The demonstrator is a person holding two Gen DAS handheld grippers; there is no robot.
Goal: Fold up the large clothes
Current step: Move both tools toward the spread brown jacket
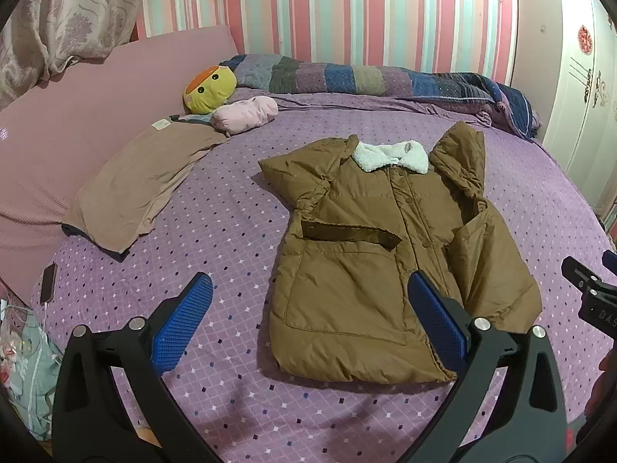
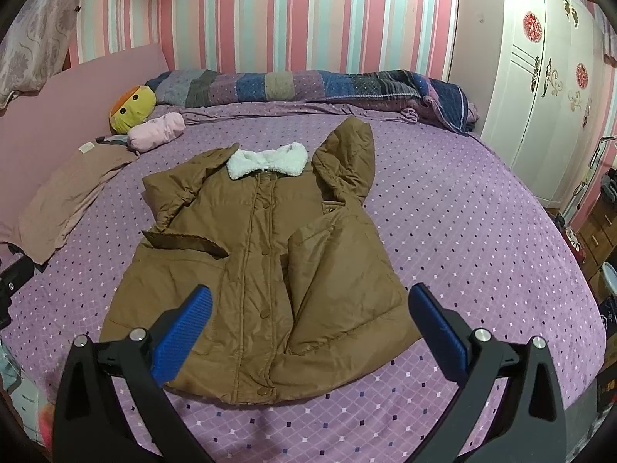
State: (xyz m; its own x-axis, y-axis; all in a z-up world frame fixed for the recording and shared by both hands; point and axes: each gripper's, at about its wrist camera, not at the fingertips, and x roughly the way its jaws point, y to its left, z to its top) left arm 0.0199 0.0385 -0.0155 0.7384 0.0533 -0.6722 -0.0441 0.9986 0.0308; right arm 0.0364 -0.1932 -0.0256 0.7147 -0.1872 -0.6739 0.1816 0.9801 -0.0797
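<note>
A brown padded coat (image 1: 370,254) with a white fleece collar (image 1: 389,156) lies front side up on the purple bed cover, buttoned. Its right sleeve is folded in over the body, and its left sleeve is bunched near the shoulder. My left gripper (image 1: 308,301) hovers open above the coat's lower left hem, nothing between its blue pads. In the right wrist view the same coat (image 2: 262,270) fills the middle, collar (image 2: 266,162) at the far end. My right gripper (image 2: 308,308) is open above the coat's lower right part, holding nothing. The right gripper's black body (image 1: 590,293) shows at the left view's right edge.
A brown pillow (image 1: 139,185), a yellow plush toy (image 1: 210,88) and a pink plush (image 1: 246,114) lie at the bed's left. A striped quilt (image 1: 366,77) is rolled along the far wall. A phone (image 1: 48,279) rests at the left edge. A white wardrobe (image 2: 540,108) stands on the right.
</note>
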